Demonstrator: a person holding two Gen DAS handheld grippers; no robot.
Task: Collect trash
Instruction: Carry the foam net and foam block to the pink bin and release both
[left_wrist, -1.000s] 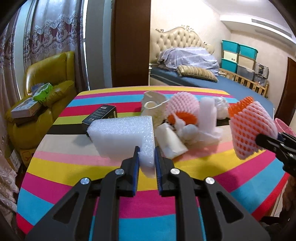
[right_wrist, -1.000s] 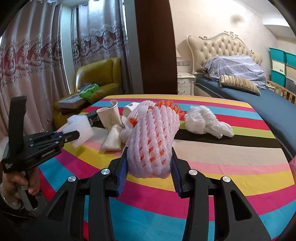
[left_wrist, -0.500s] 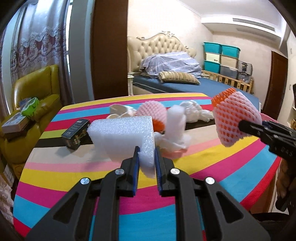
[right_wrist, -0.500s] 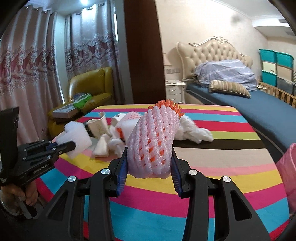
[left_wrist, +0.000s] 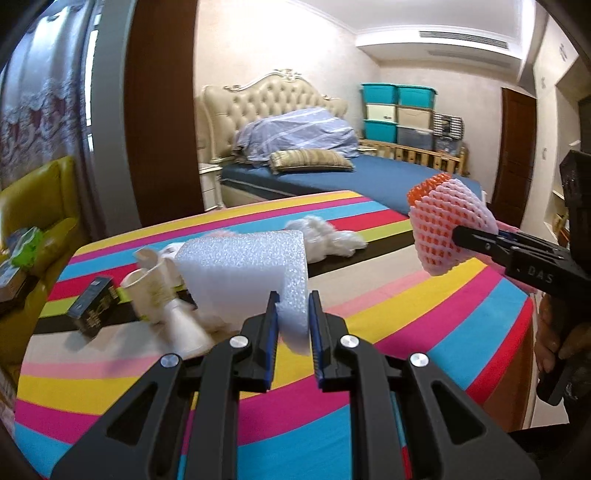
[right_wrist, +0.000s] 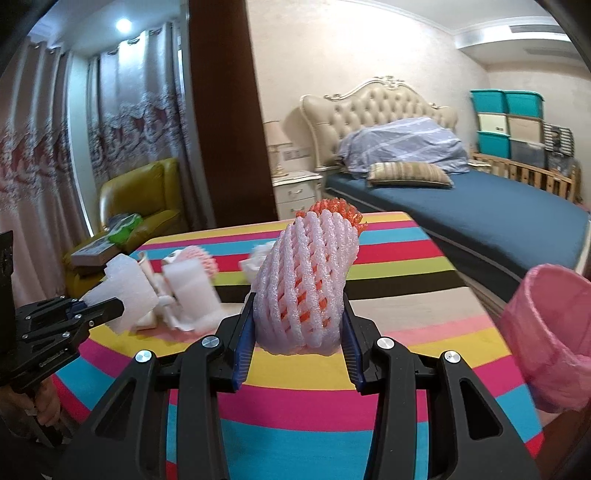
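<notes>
foam net: pink-white mesh fruit sleeve (right_wrist: 306, 280) with an orange net inside, pinched by the right gripper (right_wrist: 298, 334), held off the striped table (right_wrist: 406, 325), upright, orange frill on top
foam net handling: looks very light, soft, squashy; grip sits on the lower body across the width, seems fine; too hard a squeeze would probably just flatten it
foam block: white L-shaped packing foam (left_wrist: 251, 269) clamped by the left gripper (left_wrist: 292, 332) on its thin hanging leg, lifted above the table
foam block handling: likely light, semi-stiff, crumbly surface; thin leg is the natural pinch spot, thick part too wide for the jaws
left tool: pressed tight on the foam leg
right tool: partly spread, both pads against the net's sides
bin: pink-bagged bin (right_wrist: 550, 339) off the table's right edge, near the right gripper; probable drop spot
left on table: paper cup (left_wrist: 147, 291), small dark box (left_wrist: 94, 308) left of the cup, crumpled white wrap (left_wrist: 325, 240) toward the table's far side, more foam bits behind the block, blurred
person: hand on each tool's handle at the frame edges
beyond table: bed (right_wrist: 461, 206) behind, yellow armchair (right_wrist: 144, 199) far left
</notes>
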